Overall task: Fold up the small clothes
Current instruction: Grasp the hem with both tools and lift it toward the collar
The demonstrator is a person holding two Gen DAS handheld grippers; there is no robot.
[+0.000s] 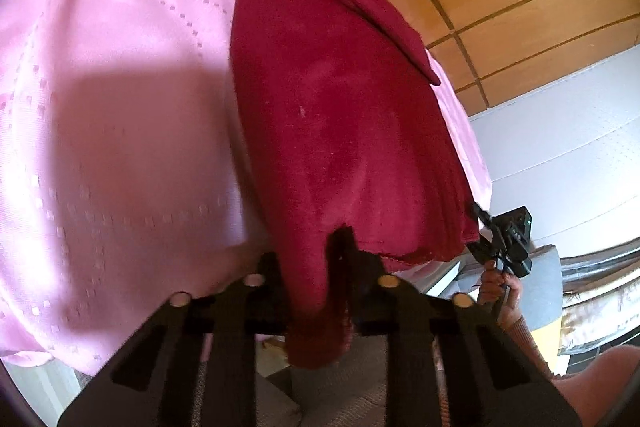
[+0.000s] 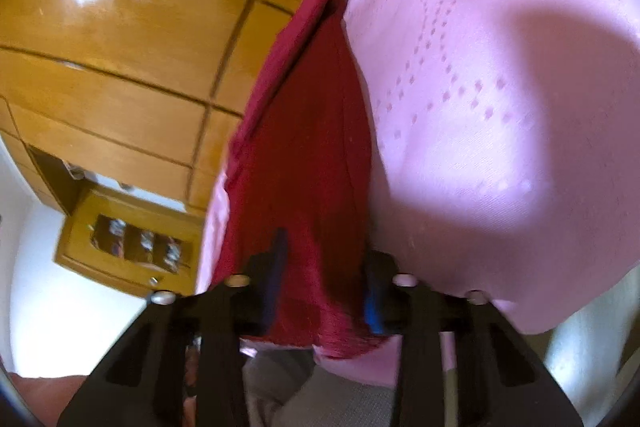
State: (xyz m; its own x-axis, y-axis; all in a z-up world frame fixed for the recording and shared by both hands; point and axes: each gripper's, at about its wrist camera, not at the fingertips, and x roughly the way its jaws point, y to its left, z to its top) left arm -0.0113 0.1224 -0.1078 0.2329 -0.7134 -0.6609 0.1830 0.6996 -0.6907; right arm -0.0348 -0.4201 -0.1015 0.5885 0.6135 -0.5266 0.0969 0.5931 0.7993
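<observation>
A dark red garment (image 1: pixel 332 115) lies stretched on a pink quilted bedspread (image 1: pixel 120 87), with a collar or placket at its far end. My left gripper (image 1: pixel 320 275) is shut on its near hem corner, cloth bunched between the fingers. My right gripper (image 2: pixel 324 283) is shut on the other near corner of the red garment (image 2: pixel 308 155). The right gripper (image 1: pixel 504 239) also shows in the left wrist view, at the hem's right end, held by a hand.
The pink bedspread (image 2: pixel 500 107) covers the bed. A glossy wooden panelled wardrobe (image 2: pixel 120 47) stands beyond it, with a small wooden shelf unit (image 2: pixel 132 243) below. A white wall (image 1: pixel 560 155) and grey furniture (image 1: pixel 548 287) are at the right.
</observation>
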